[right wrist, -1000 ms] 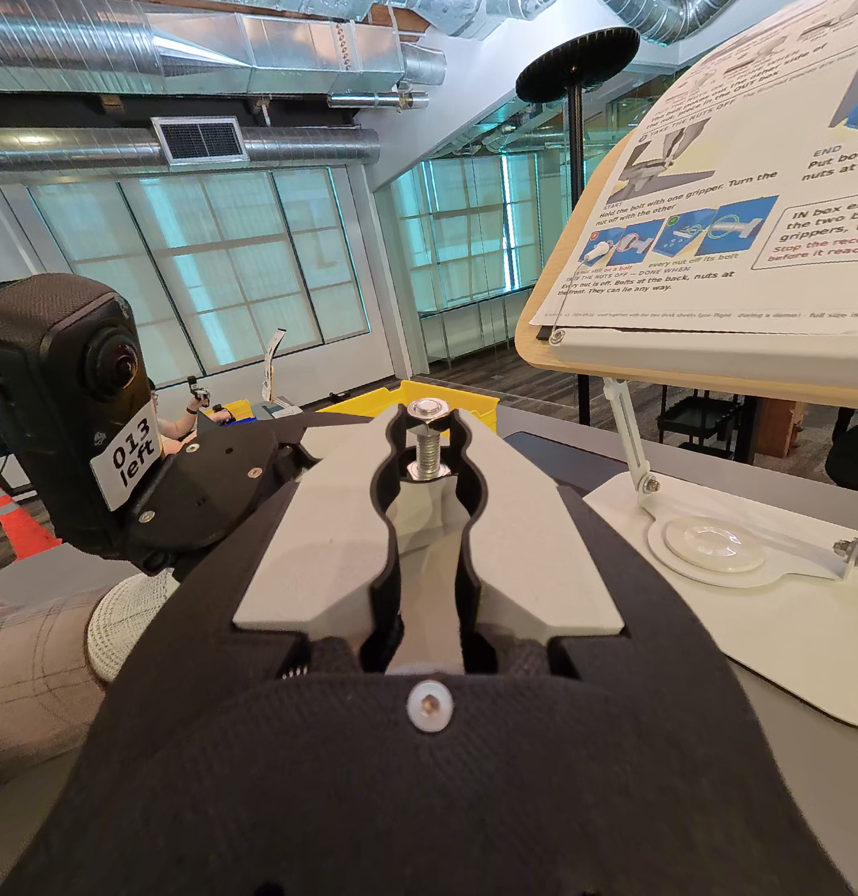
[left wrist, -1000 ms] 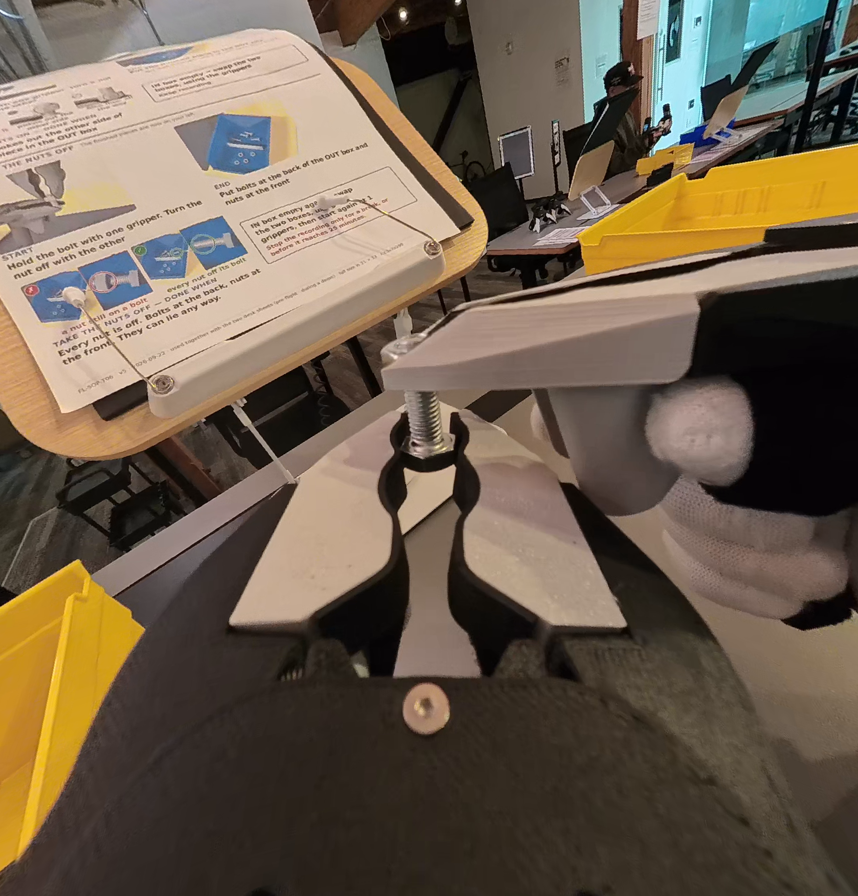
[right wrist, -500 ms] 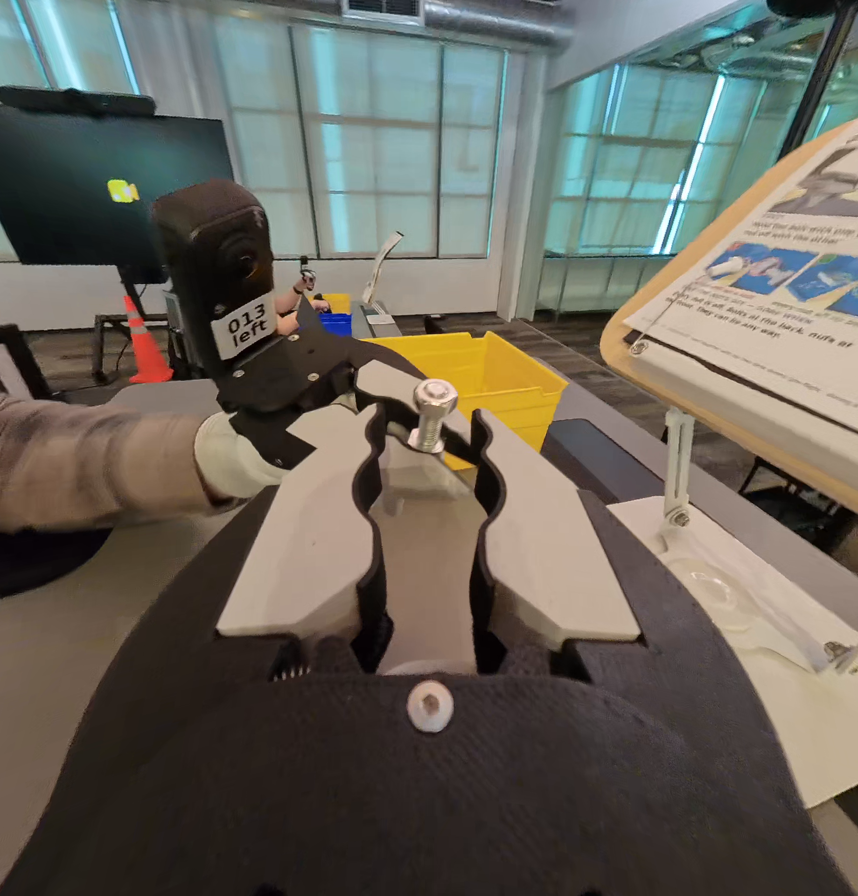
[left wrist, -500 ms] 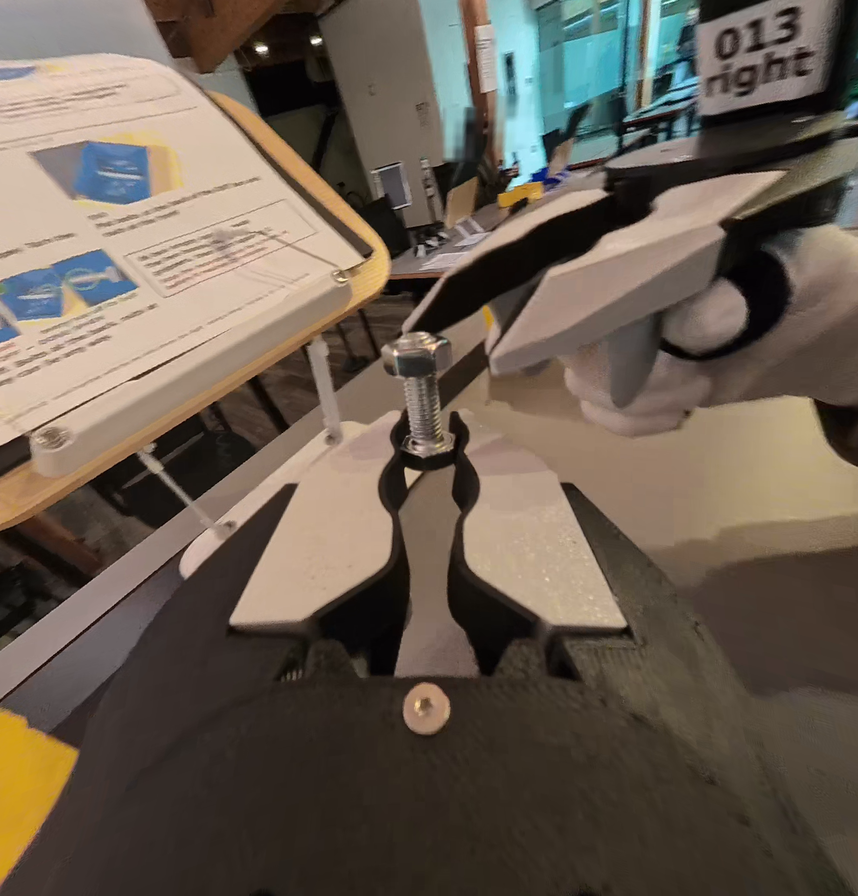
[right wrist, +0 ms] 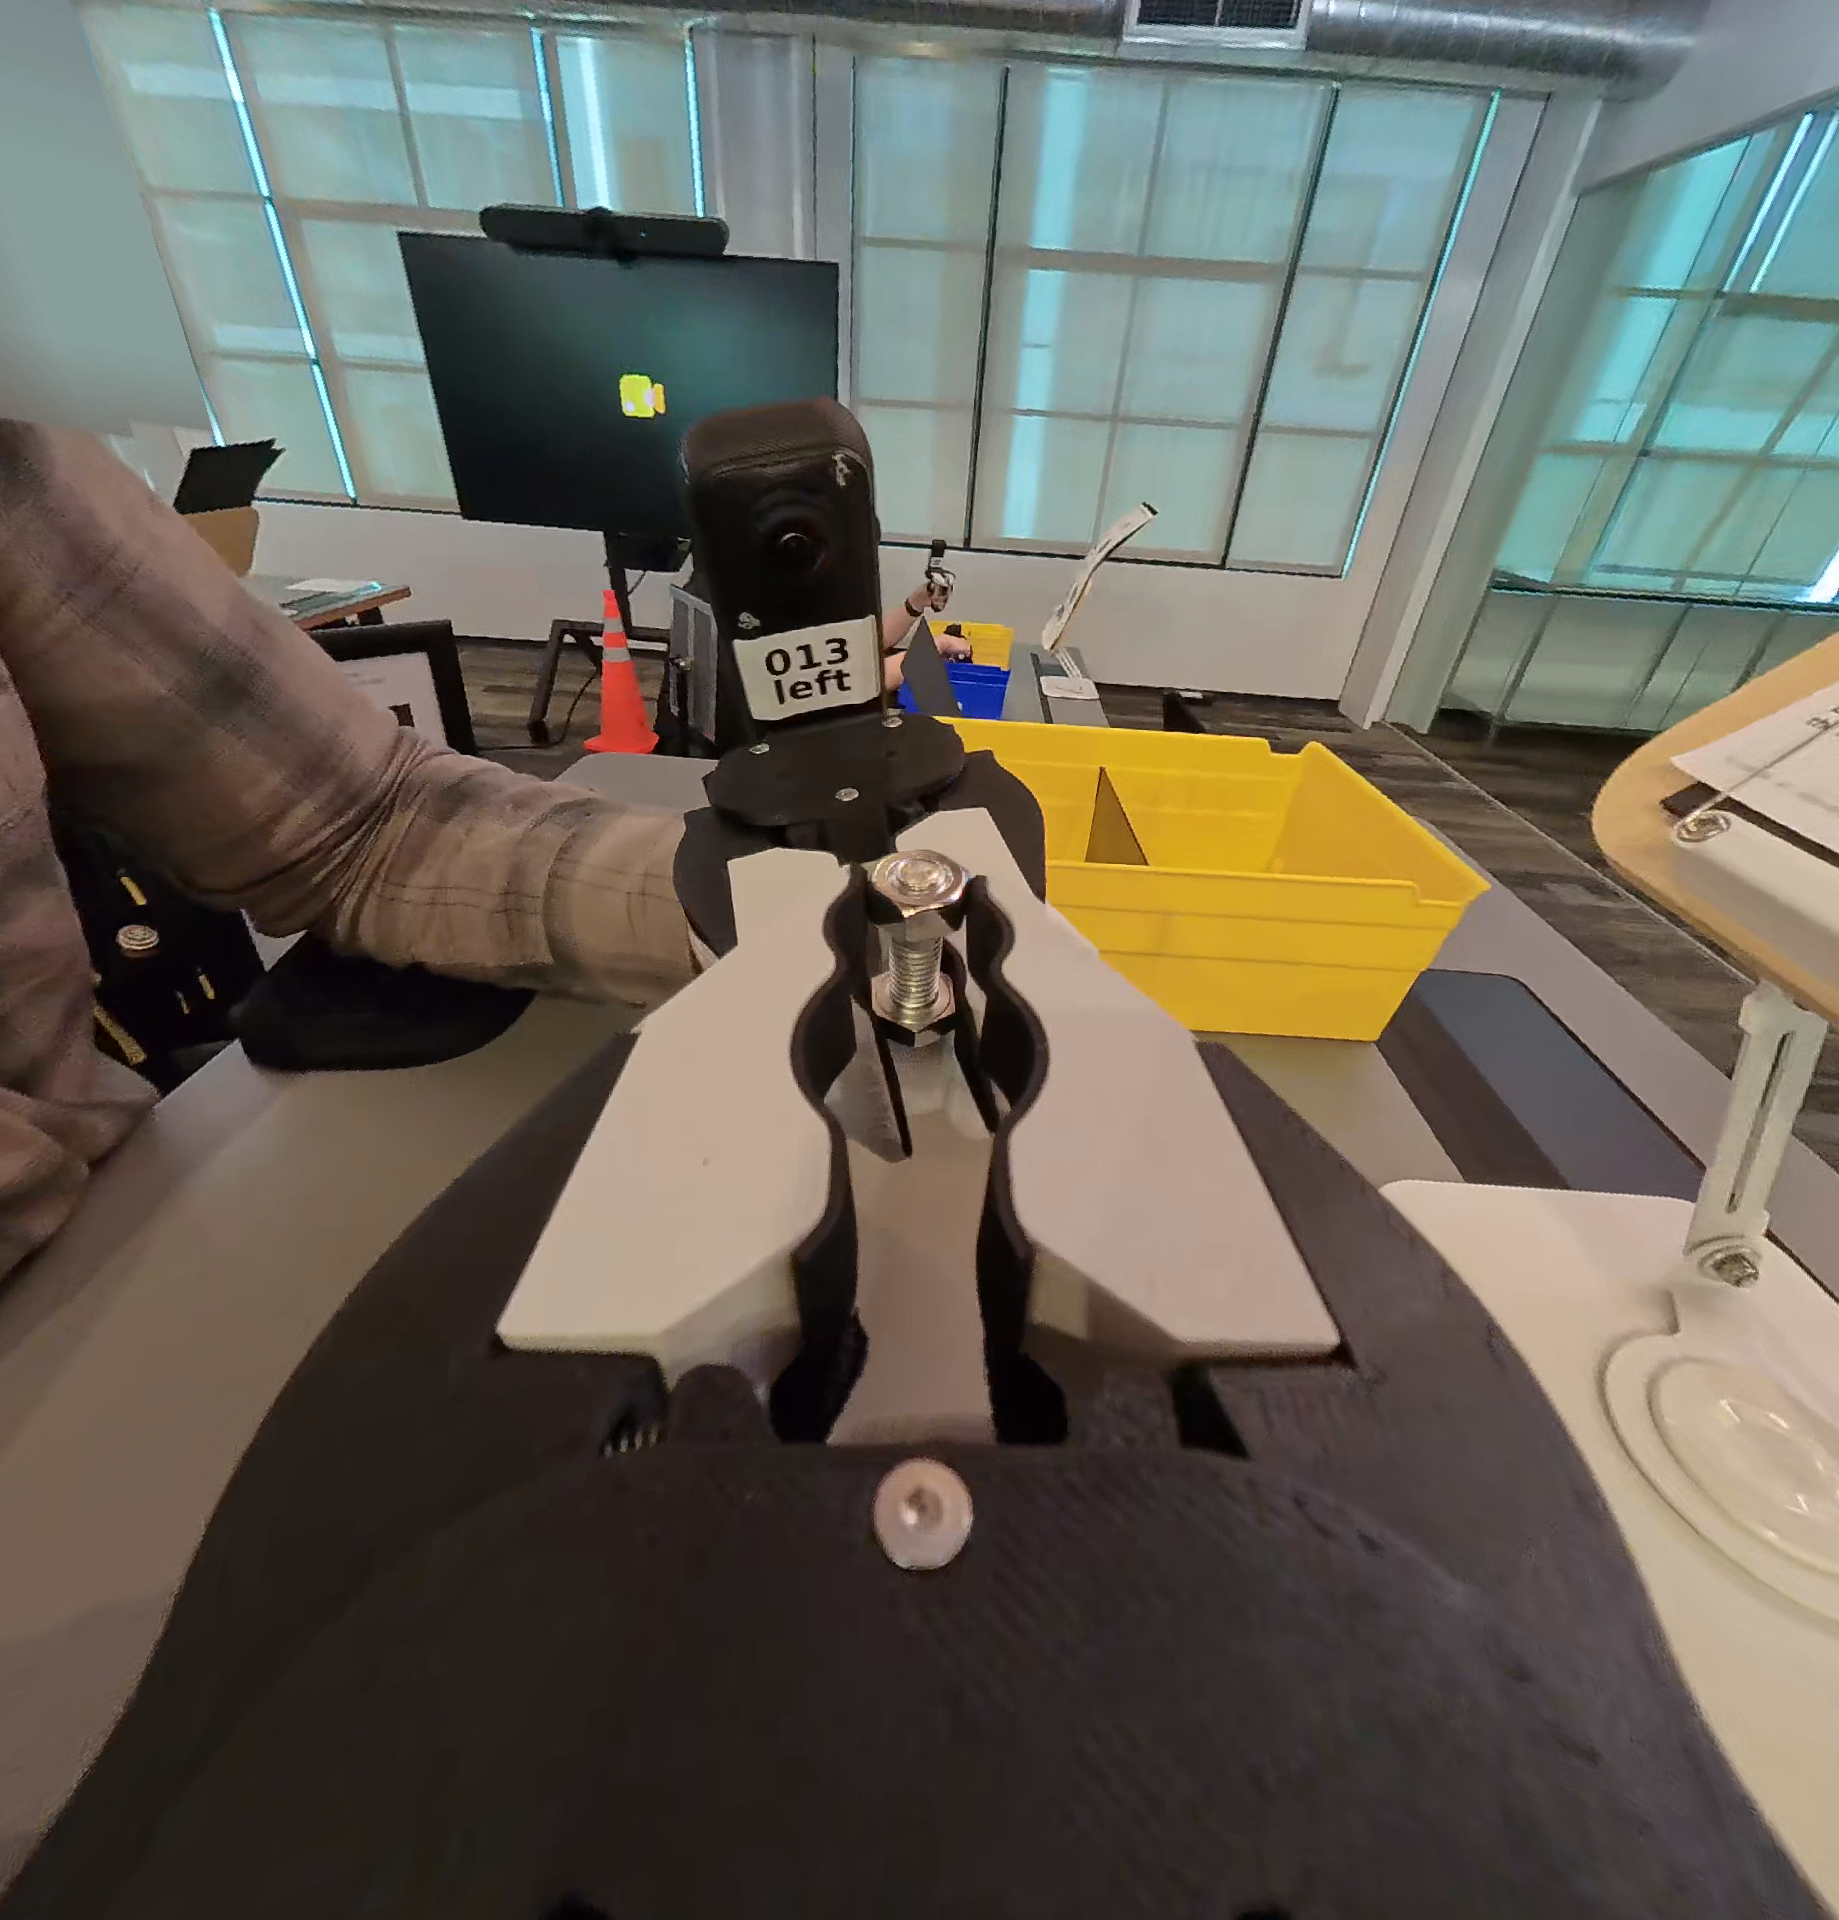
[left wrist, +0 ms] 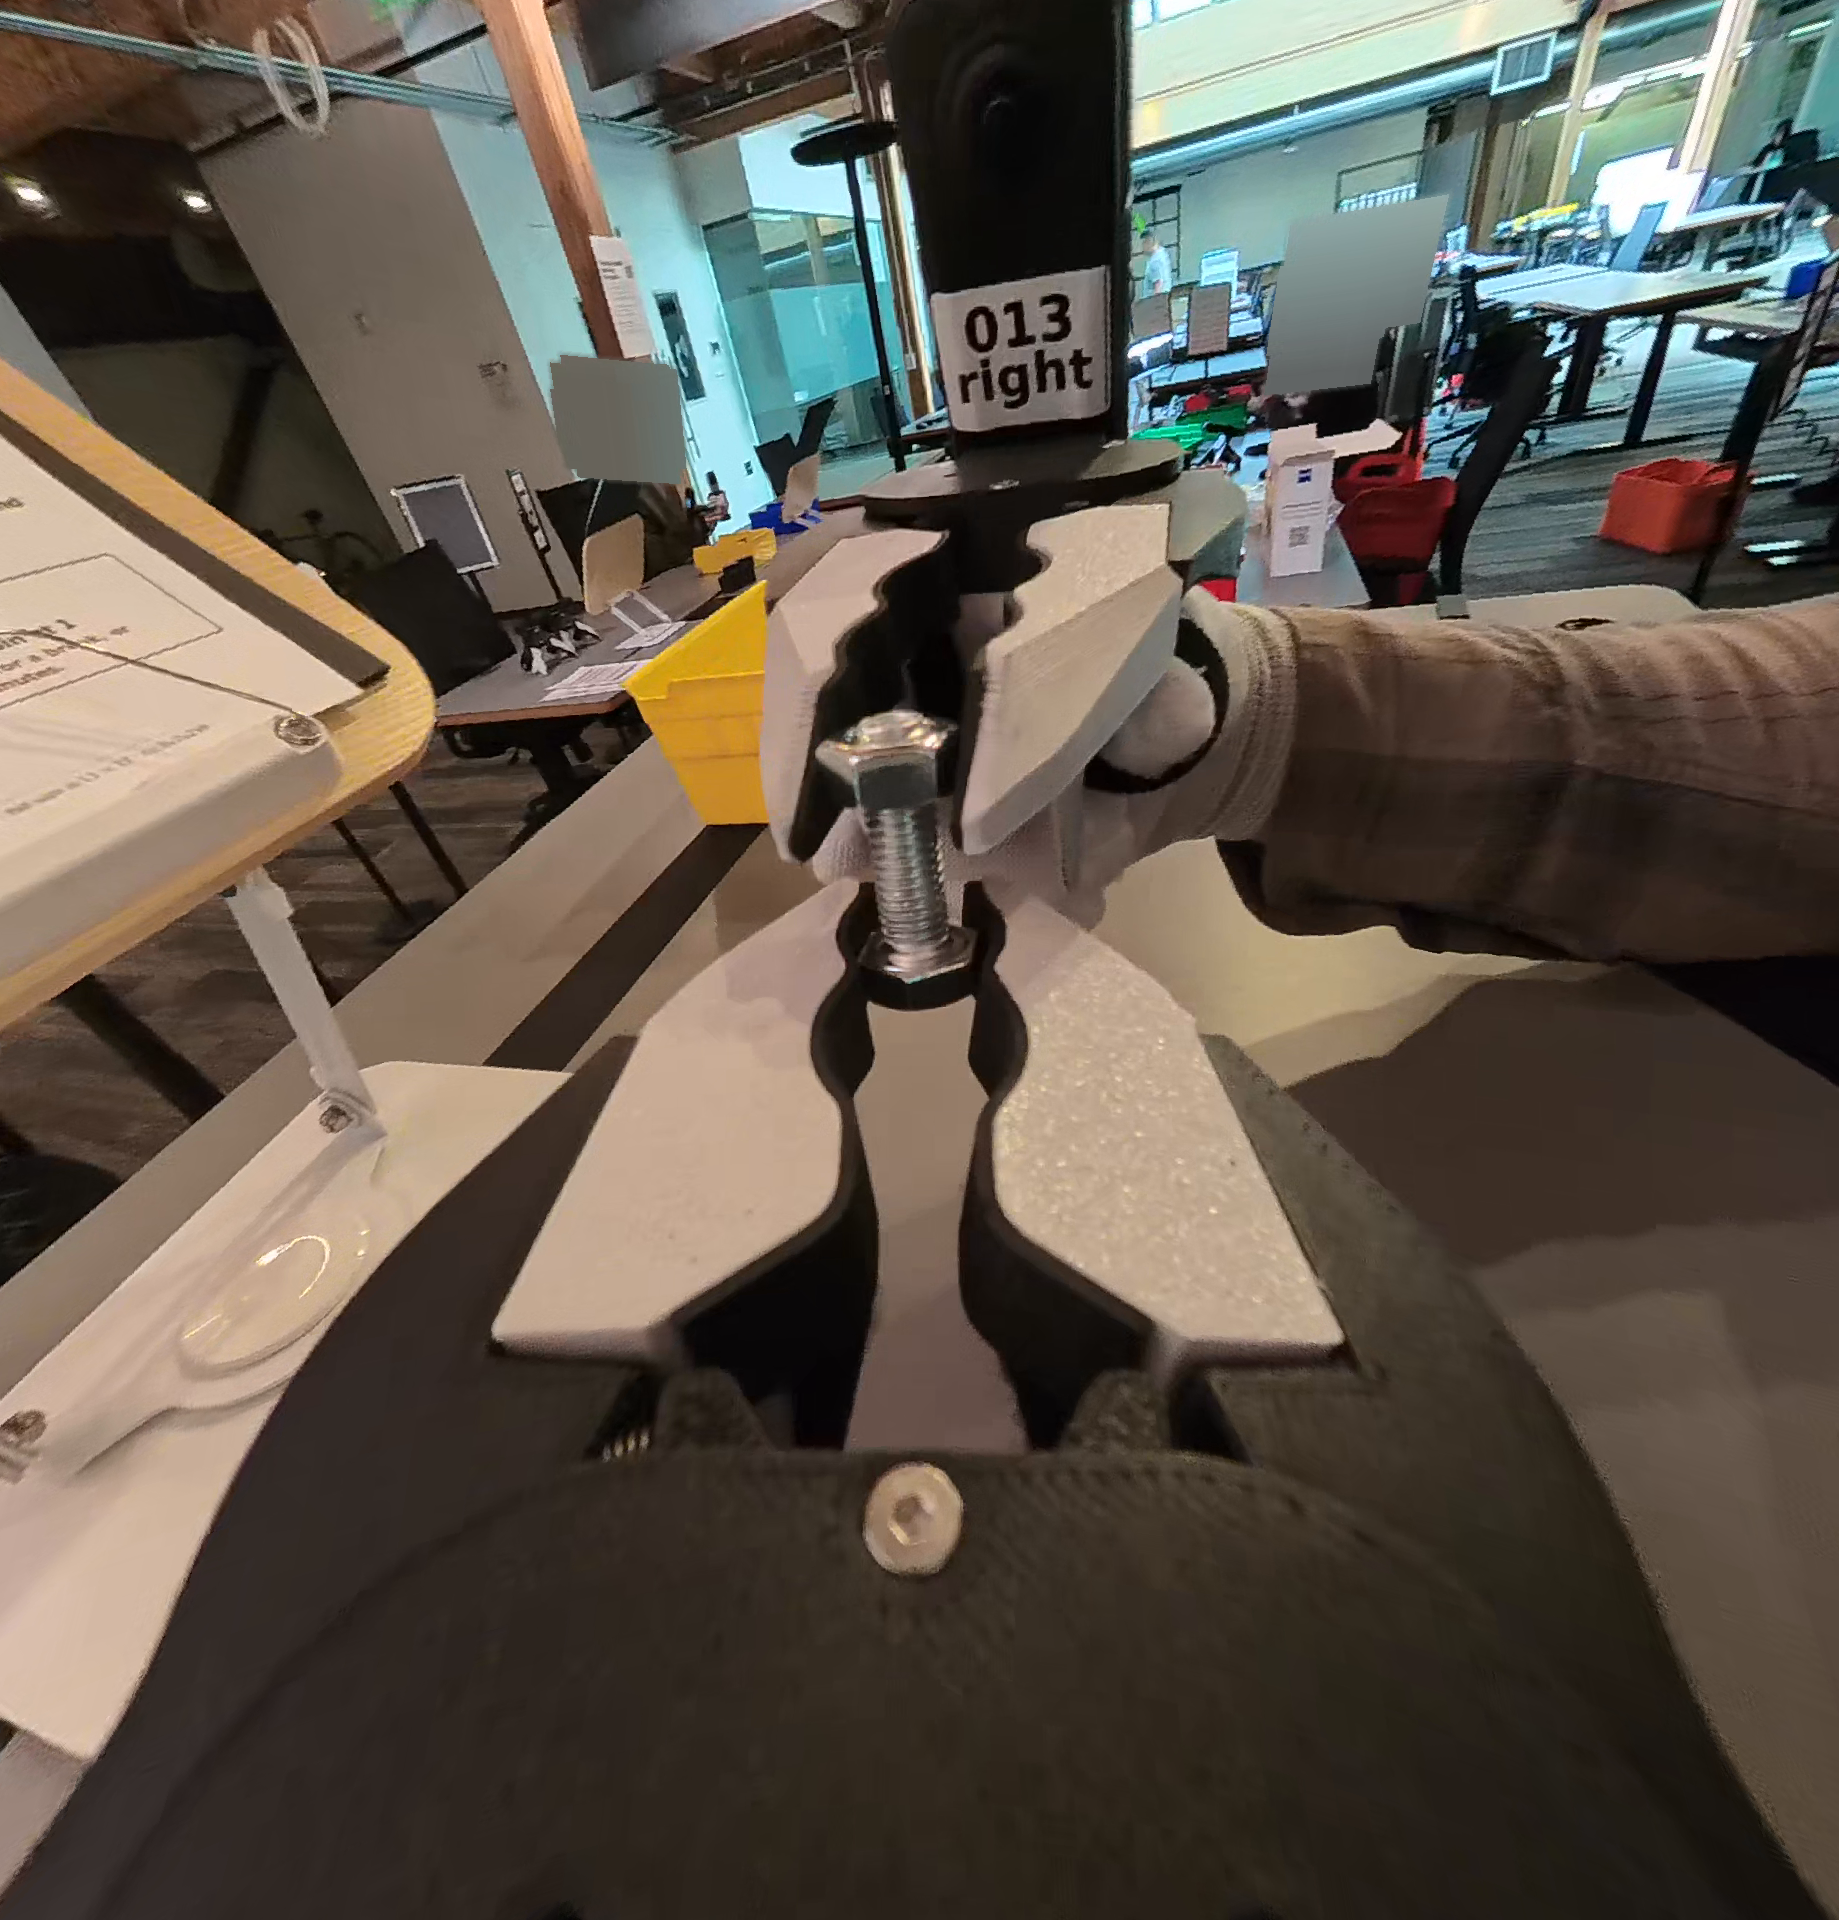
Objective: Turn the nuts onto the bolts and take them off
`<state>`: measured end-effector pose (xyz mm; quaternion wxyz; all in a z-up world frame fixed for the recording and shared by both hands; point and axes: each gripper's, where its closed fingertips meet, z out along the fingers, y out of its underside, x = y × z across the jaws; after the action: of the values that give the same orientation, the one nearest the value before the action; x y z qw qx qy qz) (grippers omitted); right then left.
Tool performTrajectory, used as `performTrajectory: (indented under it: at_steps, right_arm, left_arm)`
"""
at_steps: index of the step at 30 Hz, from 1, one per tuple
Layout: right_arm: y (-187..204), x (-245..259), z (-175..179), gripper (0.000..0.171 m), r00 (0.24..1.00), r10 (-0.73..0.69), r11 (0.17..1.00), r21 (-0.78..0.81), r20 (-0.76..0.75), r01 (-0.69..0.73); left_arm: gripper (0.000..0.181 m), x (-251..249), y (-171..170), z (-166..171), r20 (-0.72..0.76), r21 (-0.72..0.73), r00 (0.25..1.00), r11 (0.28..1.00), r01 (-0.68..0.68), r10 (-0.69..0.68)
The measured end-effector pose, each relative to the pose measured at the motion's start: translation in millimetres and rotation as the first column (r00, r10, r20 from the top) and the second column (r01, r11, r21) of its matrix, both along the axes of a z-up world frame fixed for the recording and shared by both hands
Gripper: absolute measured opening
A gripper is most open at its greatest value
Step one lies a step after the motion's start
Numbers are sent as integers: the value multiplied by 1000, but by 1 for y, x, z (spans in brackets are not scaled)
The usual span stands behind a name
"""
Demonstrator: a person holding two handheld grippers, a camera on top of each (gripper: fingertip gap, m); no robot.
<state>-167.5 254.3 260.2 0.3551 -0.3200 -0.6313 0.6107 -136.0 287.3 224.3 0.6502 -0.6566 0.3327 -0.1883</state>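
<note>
Nearest, pinching the nut [left wrist: 913, 954] at the lower end of the bolt [left wrist: 899, 862] with the left hand-held gripper [left wrist: 910, 966], pads pressed onto its flats. Holding the bolt upright that way, head on top, threads bare between head and nut, all of it lifted clear above the bench [left wrist: 1258, 935]. Flanking the bolt head from the far side with the right hand-held gripper [right wrist: 915, 896]. Cannot tell whether those pads already bite the head or merely stand just beside it, given only a thin dark line on one side.

Probably about to twist the bolt against the nut, with plenty of thread left to run. Beyond the bolt, resting on the bench, a yellow bin [right wrist: 1310, 914]. Off to one side of the bolt, a tilted paper stand [left wrist: 167, 727].

Could slip round the corners of the head if twisted on a loose hold. Could lever the nut out of the left pads if turned off the bolt's axis, dropping both to the bench. Could also tip the bolt over once the last thread lets go, unless gripped firmly at the head.
</note>
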Motion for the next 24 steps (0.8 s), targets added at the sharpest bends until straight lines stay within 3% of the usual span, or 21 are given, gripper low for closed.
performTrajectory:
  at_steps: [3,8,11,15,17,19,22,24]
  right_arm:
    - [9,-8,-1,16,998,-64,998,-3,16,65]
    - [32,-37,-7,16,956,-286,956,-40,65,289]
    - [46,-58,-14,16,873,-475,871,-78,109,484]
    - [48,-72,-21,16,745,-657,740,-90,114,667]
    - [49,-73,-21,16,747,-654,742,-89,118,664]
    - [47,-69,-14,33,791,-605,785,-102,85,611]
    - [34,-62,-11,43,893,-443,891,-74,77,448]
    - [25,-52,-8,39,936,-349,936,-42,40,351]
  left_arm:
    - [15,-10,9,-1,-8,-3,997,997,-79,79]
    - [15,-46,32,-7,-29,-9,947,947,-322,321]
    - [15,-73,43,-14,-88,12,866,870,-492,491]
    - [15,-84,46,-21,-75,-6,843,845,-535,533]
    - [15,-85,46,-20,-63,-12,847,849,-529,527]
    - [15,-81,45,-18,-55,-15,864,865,-501,500]
    - [15,-66,38,-14,-13,-32,921,920,-390,389]
    - [15,-54,33,-11,11,-38,951,951,-307,308]
